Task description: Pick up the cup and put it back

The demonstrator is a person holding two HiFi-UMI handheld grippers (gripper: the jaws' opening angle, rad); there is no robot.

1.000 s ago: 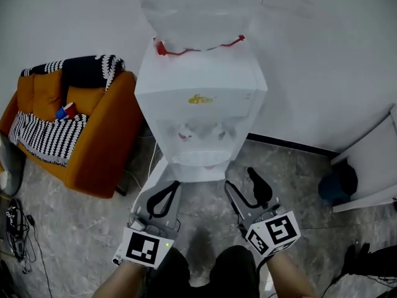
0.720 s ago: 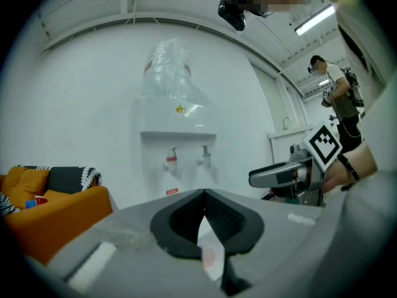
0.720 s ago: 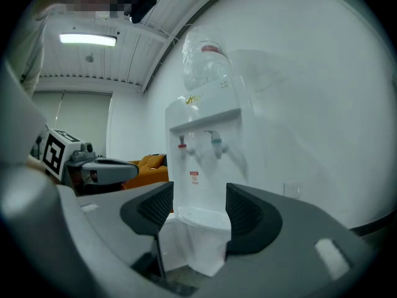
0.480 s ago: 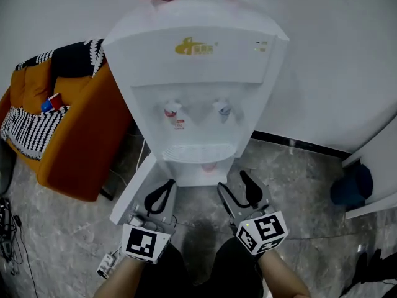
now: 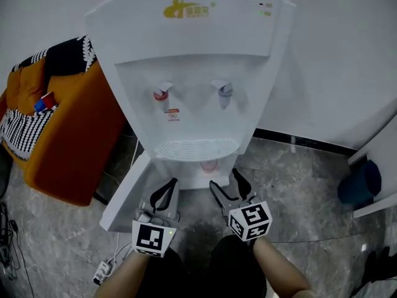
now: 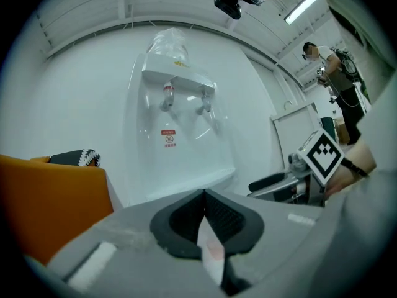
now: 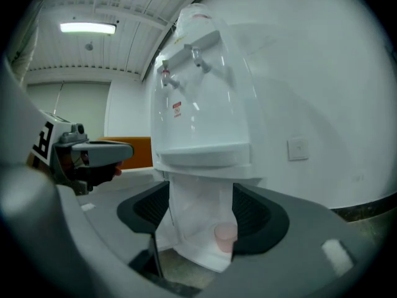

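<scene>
Office lounge: water dispenser (image 5: pixel 186 73), orange sofa (image 5: pixel 68 148).

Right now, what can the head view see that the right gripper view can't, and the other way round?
Only the head view shows the black-and-white blanket on the orange sofa, the gold logo on the dispenser's front and a dark blue object on the floor at the right. Only the right gripper view shows a ceiling light and a white wall plate. Both show the white water dispenser, the pink cup low in its base, and the left gripper.
</scene>
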